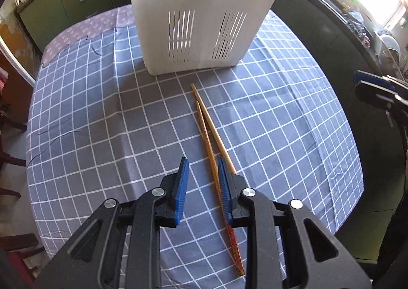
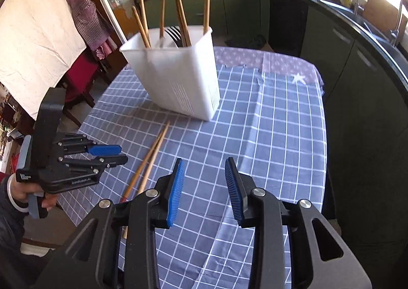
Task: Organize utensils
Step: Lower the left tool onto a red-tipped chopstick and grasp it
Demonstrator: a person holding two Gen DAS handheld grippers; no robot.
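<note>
Two wooden chopsticks (image 1: 207, 125) lie crossed on the checked tablecloth in front of a white slotted utensil holder (image 1: 201, 15). My left gripper (image 1: 203, 165) is open, low over the near ends of the chopsticks, one of which runs between its blue pads. In the right wrist view the holder (image 2: 178, 79) holds several upright chopsticks and a fork. The two chopsticks (image 2: 150, 158) lie before it. My right gripper (image 2: 204, 169) is open and empty above the cloth. The left gripper (image 2: 112, 153) shows at the left, held in a hand.
The table (image 2: 280, 123) has a blue-grey checked cloth and a purple starred cloth (image 2: 275, 61) at its far end. Dark green kitchen cabinets (image 2: 344, 59) run along the right and back. Red chairs (image 2: 81, 77) stand at the left.
</note>
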